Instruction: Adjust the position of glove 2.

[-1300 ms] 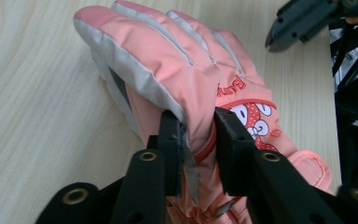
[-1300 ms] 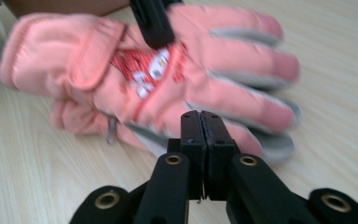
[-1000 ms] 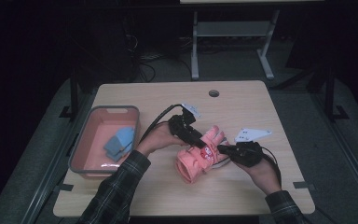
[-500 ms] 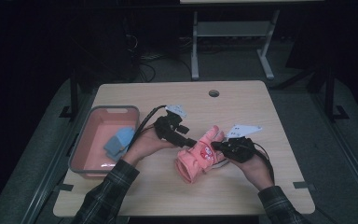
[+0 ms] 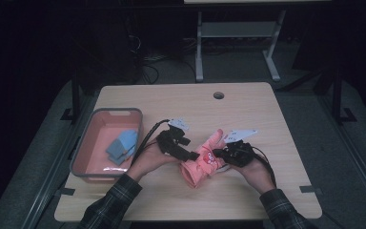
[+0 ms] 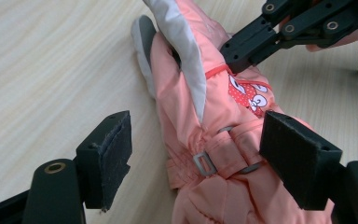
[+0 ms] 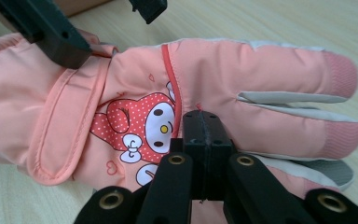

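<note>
A salmon-pink glove (image 5: 202, 162) with a cartoon patch lies mid-table, fingers pointing away from me. My left gripper (image 5: 187, 153) is at its cuff end. In the left gripper view, the left gripper (image 6: 200, 161) straddles the glove (image 6: 186, 93) at the buckled strap. Its jaws have just been opening, and the left pad (image 6: 109, 154) stands clear of the fabric. My right gripper (image 5: 220, 155) comes in from the right. In the right gripper view, the right gripper (image 7: 200, 135) has its pads pressed together on the glove (image 7: 242, 70) beside the patch.
A pink tray with a grey rim (image 5: 83, 148) sits at the table's left and holds a folded blue item (image 5: 123, 145). A cable hole (image 5: 218, 95) is near the far edge. Bare wood lies to the right and in front of the hands.
The left gripper has slid from over the glove's middle toward me, down to the cuff, and its jaws have widened. The right gripper kept its grip and shifted slightly.
</note>
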Demonstrator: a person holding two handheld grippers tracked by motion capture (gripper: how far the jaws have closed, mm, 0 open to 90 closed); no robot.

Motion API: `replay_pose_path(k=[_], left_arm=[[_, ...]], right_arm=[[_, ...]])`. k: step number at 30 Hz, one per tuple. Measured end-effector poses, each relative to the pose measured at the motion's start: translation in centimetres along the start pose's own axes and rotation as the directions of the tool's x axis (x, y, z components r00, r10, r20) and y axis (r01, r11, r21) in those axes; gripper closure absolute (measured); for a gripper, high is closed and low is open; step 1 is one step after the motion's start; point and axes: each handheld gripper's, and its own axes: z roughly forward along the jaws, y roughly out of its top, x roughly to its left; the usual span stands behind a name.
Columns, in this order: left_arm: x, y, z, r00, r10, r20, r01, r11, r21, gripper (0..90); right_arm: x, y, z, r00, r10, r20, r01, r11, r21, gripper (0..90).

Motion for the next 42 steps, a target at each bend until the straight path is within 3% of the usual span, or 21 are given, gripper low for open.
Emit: replay_pose_path(k=[7, 12, 15, 19, 24, 27, 29, 36, 39, 42], left_arm=[[-0.2, -1.2, 0.5, 0.9991, -0.036, 0.023, 0.036, 0.9993, -0.005, 23.1], [-1.0, -2.4, -0.2, 0.9981, -0.060, 0.016, 0.060, 0.9980, -0.018, 22.7], [-1.5, -2.8, -1.1, 0.9985, -0.053, -0.011, 0.052, 0.9977, -0.043, 22.8], [-1.5, -2.5, -1.6, 0.9970, -0.054, -0.056, 0.051, 0.9971, -0.058, 22.8], [-1.2, -1.9, -0.7, 0.9951, -0.070, -0.070, 0.067, 0.9967, -0.045, 21.0], [-1.0, -2.0, 0.4, 0.9946, -0.073, -0.074, 0.073, 0.9973, -0.007, 18.7], [-0.8, -2.2, 0.8, 0.9934, -0.093, -0.066, 0.093, 0.9956, -0.013, 18.0], [-0.6, -2.7, 2.3, 0.9935, -0.102, -0.051, 0.103, 0.9946, 0.016, 14.2], [-0.3, -3.1, 2.6, 0.9904, -0.134, -0.033, 0.135, 0.9907, 0.019, 13.6], [-0.3, -3.4, 2.7, 0.9898, -0.138, -0.033, 0.139, 0.9902, 0.016, 13.7]], right_arm=[[0.1, -0.3, 1.3, 0.9993, -0.009, -0.037, 0.011, 0.999, 0.042, 90.0], [0.7, 0.2, 2.1, 0.9952, -0.051, -0.084, 0.056, 0.997, 0.053, 90.0], [1.3, 0.5, 2.5, 0.9893, -0.101, -0.105, 0.107, 0.993, 0.056, 90.0], [1.7, 0.7, 2.7, 0.9850, -0.123, -0.121, 0.131, 0.989, 0.063, 90.0], [2.1, 0.9, 3.0, 0.9806, -0.141, -0.136, 0.151, 0.986, 0.068, 90.0], [2.0, 0.8, 3.0, 0.9799, -0.143, -0.139, 0.154, 0.986, 0.065, 90.0], [1.9, 0.8, 3.1, 0.9767, -0.168, -0.134, 0.178, 0.982, 0.068, 90.0], [2.1, 0.6, 3.1, 0.9810, -0.138, -0.137, 0.149, 0.986, 0.075, 90.0], [2.0, 0.5, 3.2, 0.9811, -0.133, -0.140, 0.144, 0.987, 0.071, 90.0], [2.1, 0.5, 2.9, 0.9811, -0.141, -0.132, 0.152, 0.986, 0.075, 90.0]])
